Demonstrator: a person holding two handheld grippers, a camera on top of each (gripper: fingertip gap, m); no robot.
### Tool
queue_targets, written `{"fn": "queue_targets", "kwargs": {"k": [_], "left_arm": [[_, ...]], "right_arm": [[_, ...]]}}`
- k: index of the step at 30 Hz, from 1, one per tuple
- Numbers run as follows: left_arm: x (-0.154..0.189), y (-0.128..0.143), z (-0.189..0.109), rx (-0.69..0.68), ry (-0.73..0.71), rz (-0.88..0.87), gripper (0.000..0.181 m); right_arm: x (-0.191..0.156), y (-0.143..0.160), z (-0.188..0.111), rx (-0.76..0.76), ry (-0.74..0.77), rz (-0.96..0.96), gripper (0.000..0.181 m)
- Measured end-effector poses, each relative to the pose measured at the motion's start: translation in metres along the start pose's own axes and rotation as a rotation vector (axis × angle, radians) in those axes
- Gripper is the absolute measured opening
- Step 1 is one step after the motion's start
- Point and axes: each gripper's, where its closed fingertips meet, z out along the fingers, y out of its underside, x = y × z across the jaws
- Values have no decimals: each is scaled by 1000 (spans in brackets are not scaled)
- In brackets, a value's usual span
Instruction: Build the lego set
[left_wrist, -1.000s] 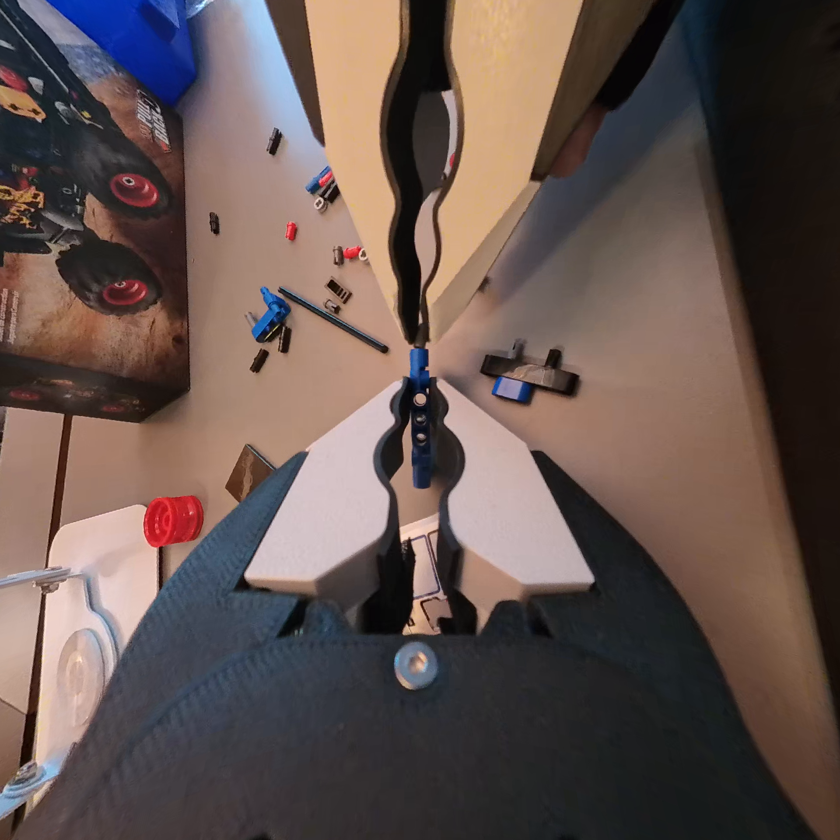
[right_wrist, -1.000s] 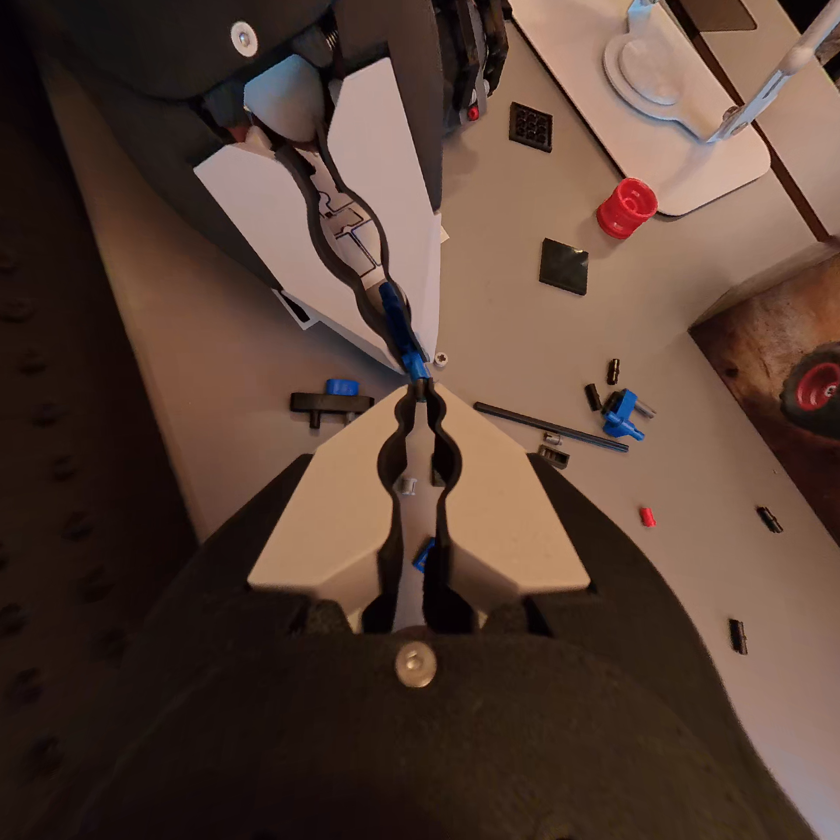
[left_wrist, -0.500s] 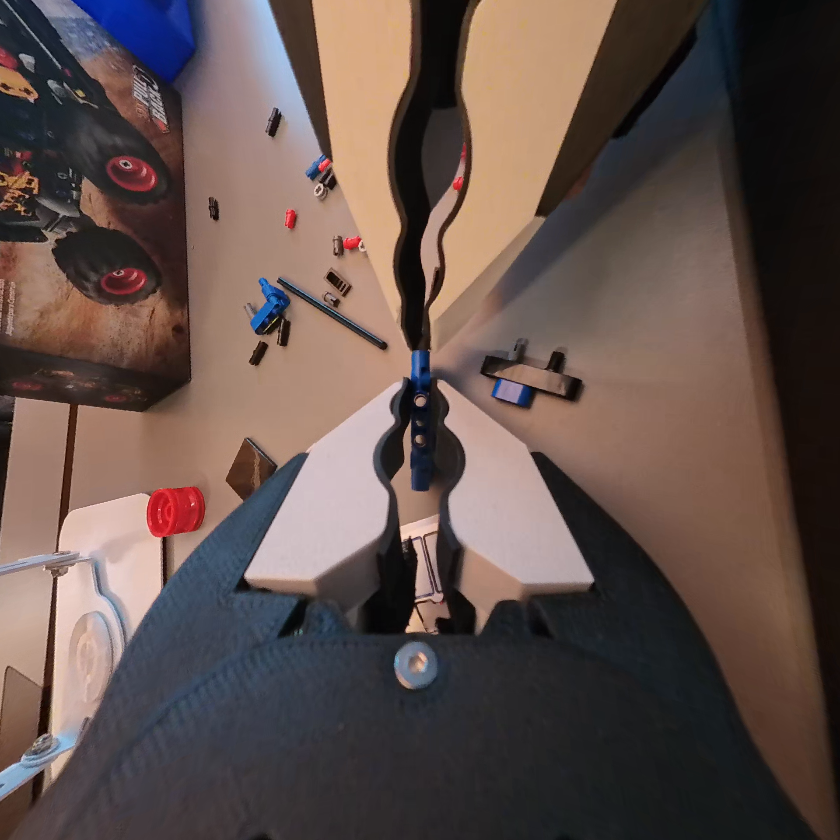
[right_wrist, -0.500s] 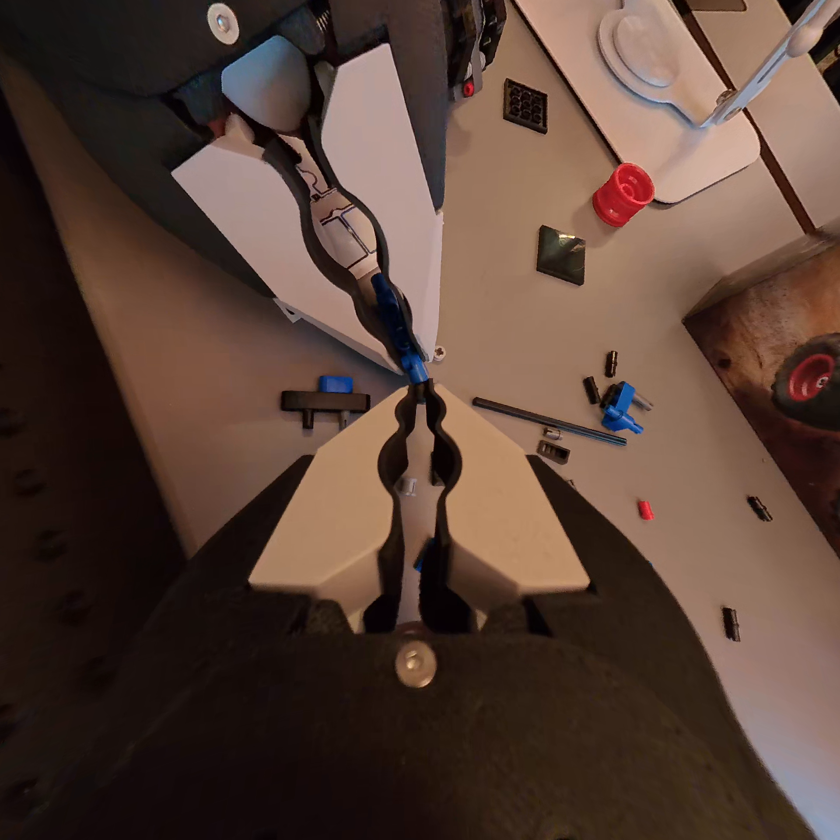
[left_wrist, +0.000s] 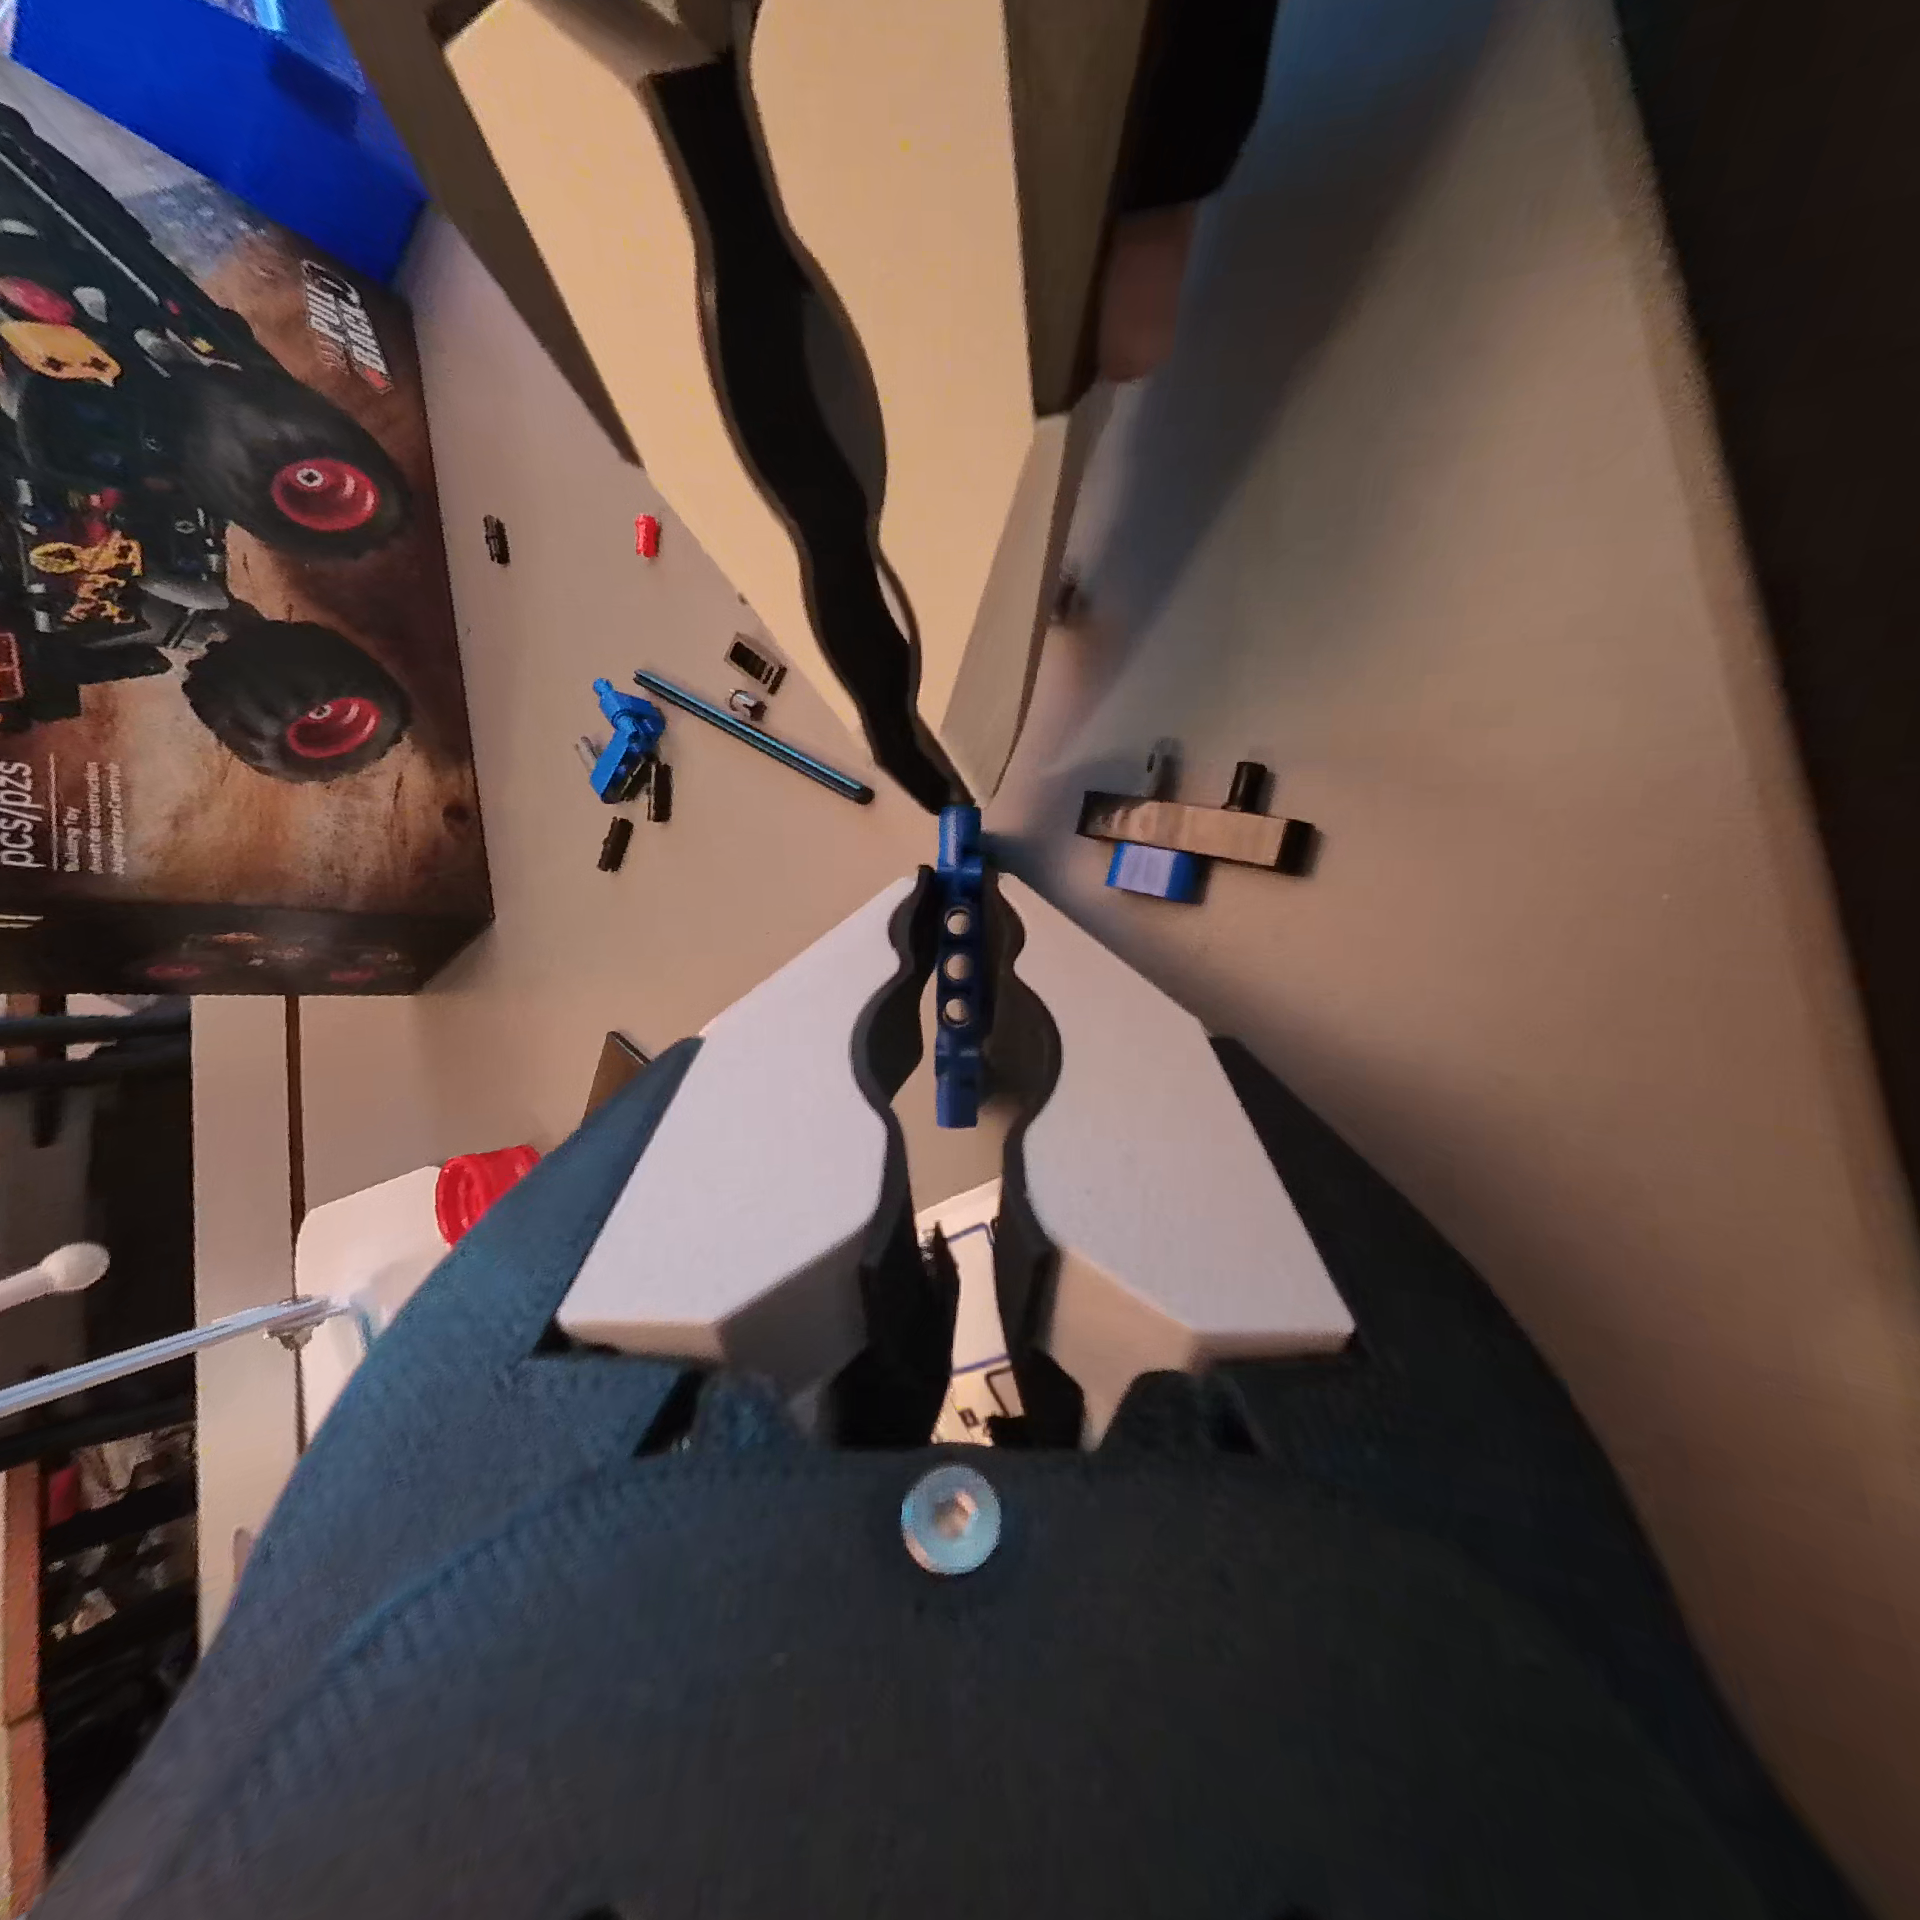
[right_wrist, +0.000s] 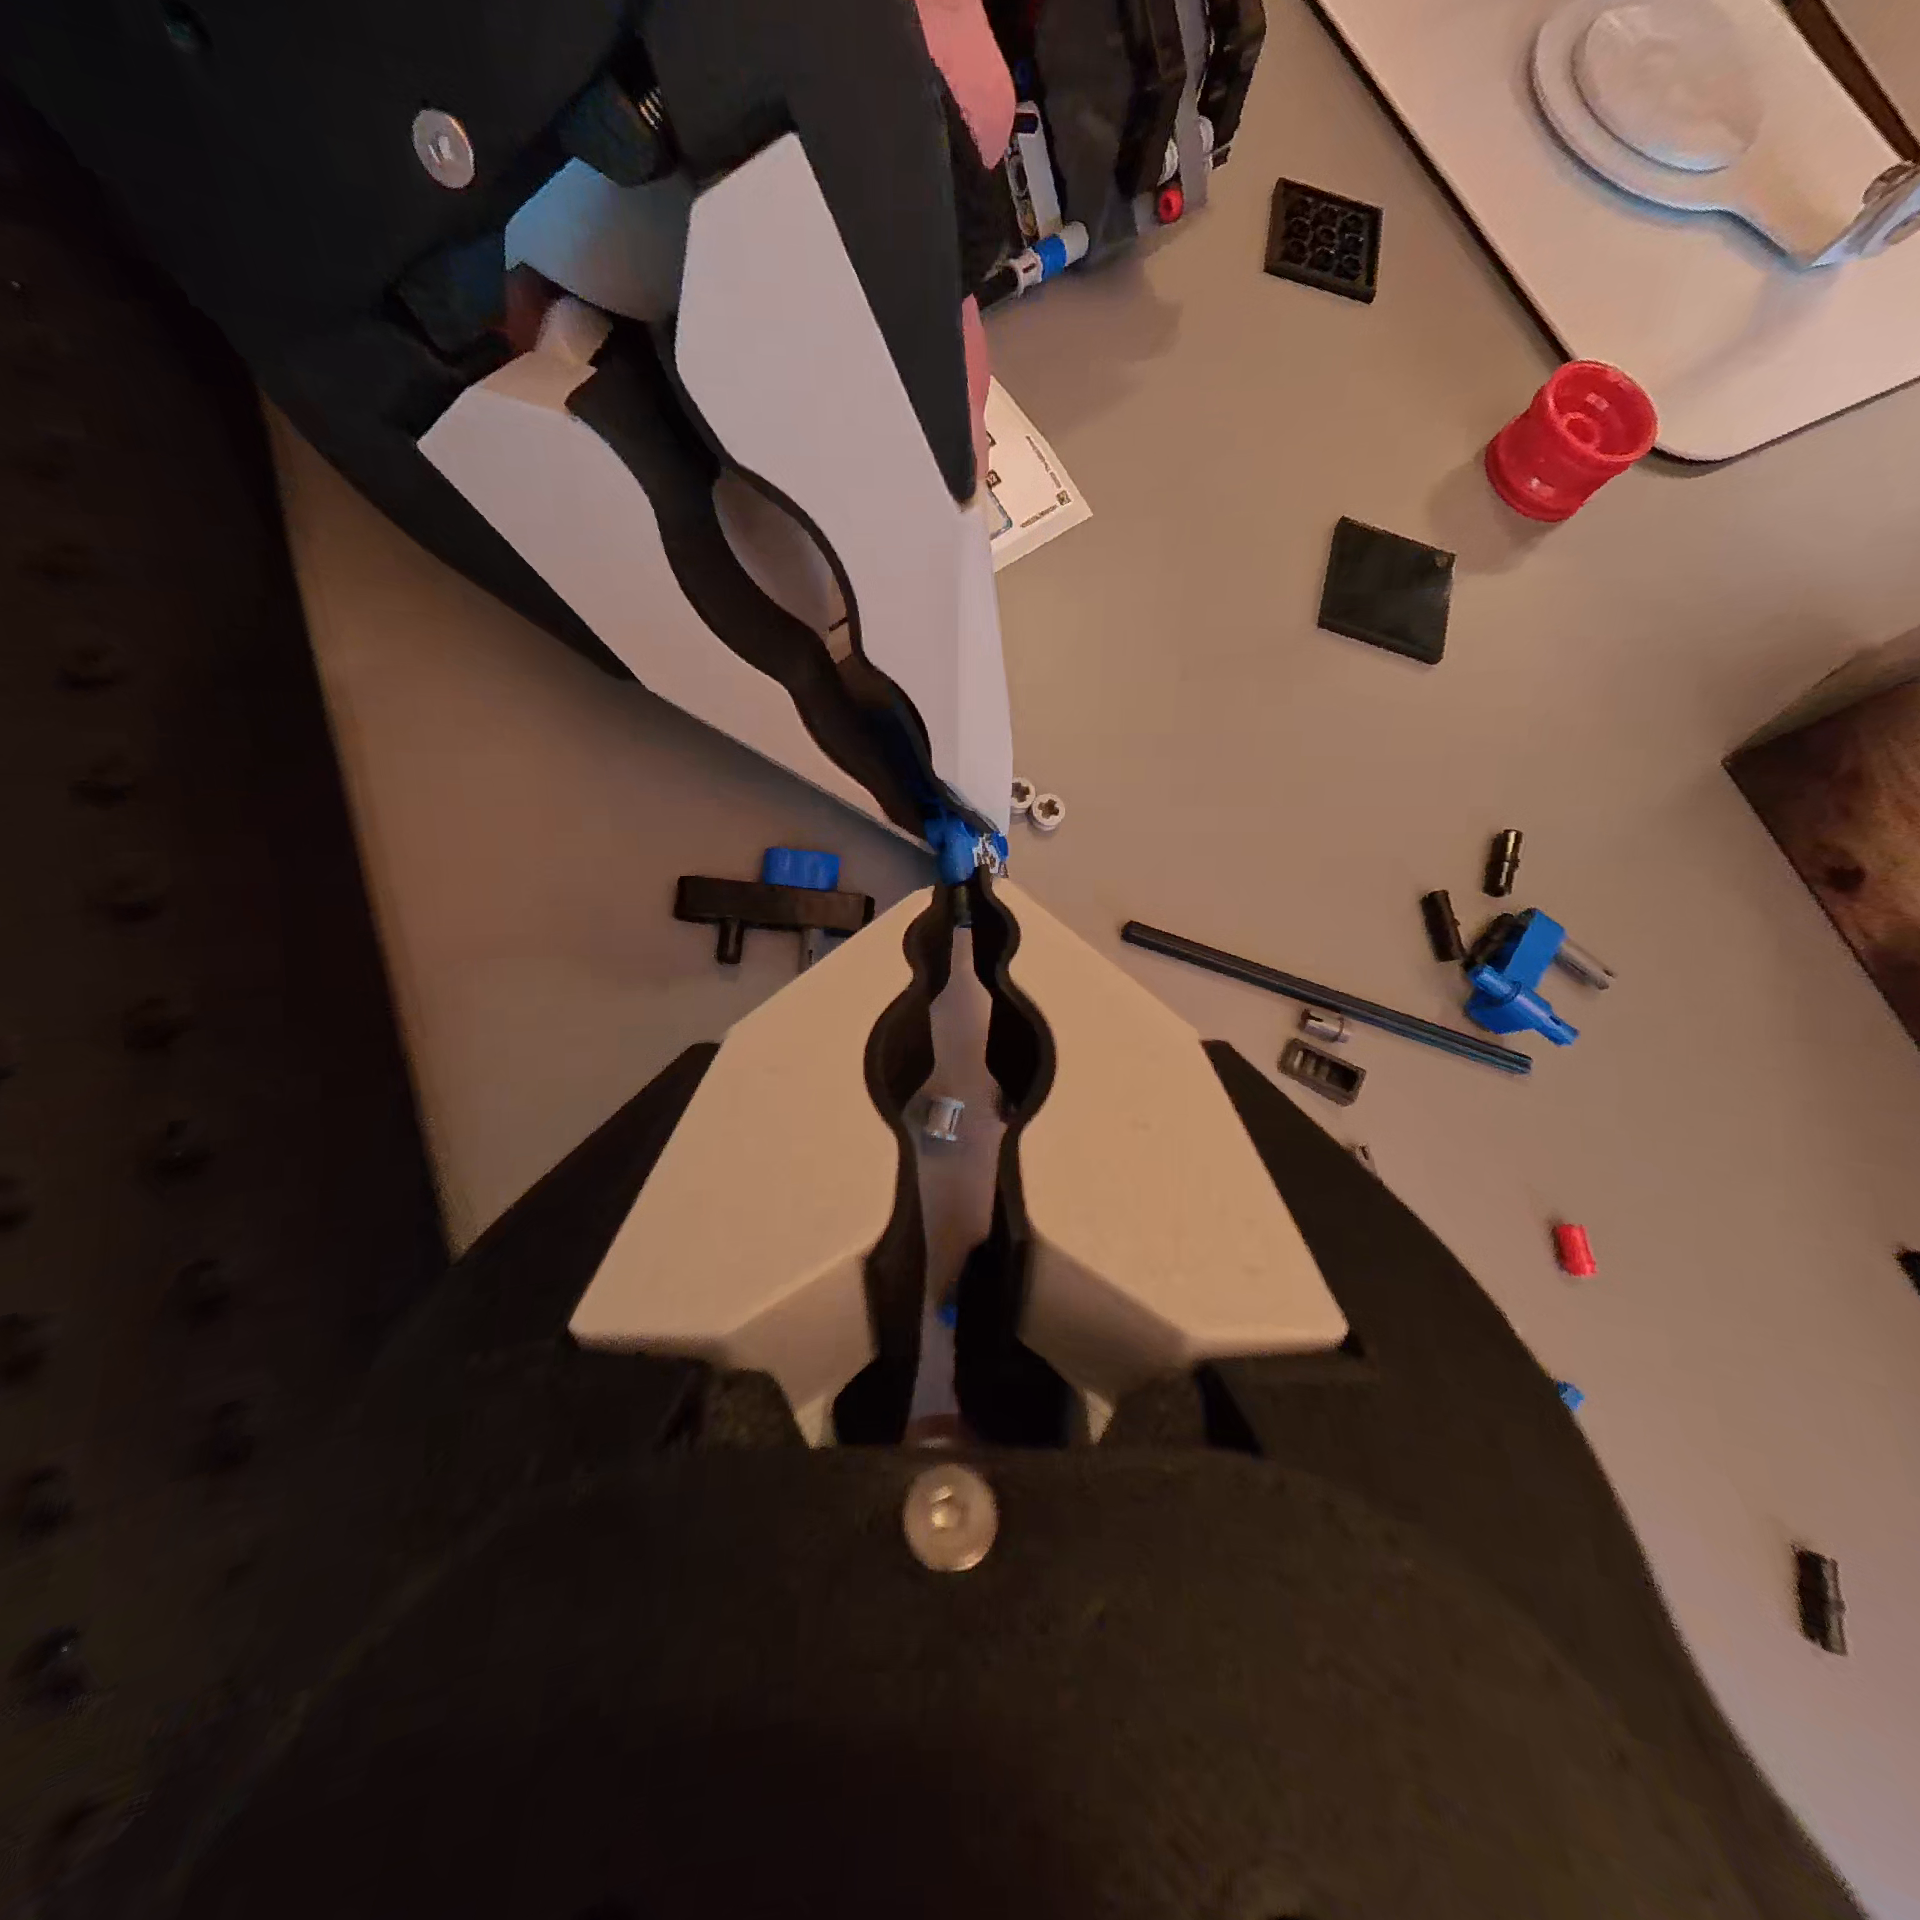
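Note:
My left gripper (left_wrist: 956, 883) is shut on a blue beam with holes (left_wrist: 956, 971), whose end sticks out past the tips. My right gripper (right_wrist: 966, 896) is shut on a small black pin (right_wrist: 961, 906) at its very tips. The two grippers meet tip to tip above the table, with the pin against the beam's blue end (right_wrist: 951, 836). In the left wrist view the right gripper (left_wrist: 940, 790) comes down from the top. In the right wrist view the left gripper (right_wrist: 961, 826) comes from the upper left. A black beam with a blue piece (left_wrist: 1195, 831) lies on the table nearby.
Loose parts lie on the grey table: a long dark axle (right_wrist: 1325, 997), a blue connector (right_wrist: 1517, 971), a red wheel hub (right_wrist: 1569, 436), two black plates (right_wrist: 1387, 592) and small pins. The set's box (left_wrist: 208, 623), a white stand base (right_wrist: 1714, 260) and a part-built model (right_wrist: 1101, 125) stand around.
Both grippers have stayed tip to tip and turned relative to each other. The left gripper now shows the blue beam end-on in the right wrist view. The grips are unchanged.

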Motion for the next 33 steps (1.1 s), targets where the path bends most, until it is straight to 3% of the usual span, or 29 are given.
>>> {"fn": "queue_targets", "kwargs": {"k": [10, 22, 33], "left_arm": [[-2, 0, 1, 65, 14, -53, 4], [-7, 2, -1, 91, 25, -122, 6], [-5, 0, 0, 93, 23, -115, 5]], "right_arm": [[2, -1, 1, 71, -67, 47, 1], [11, 1, -6, 83, -6, 53, 8], [7, -1, -2, 79, 1, 13, 2]]}}
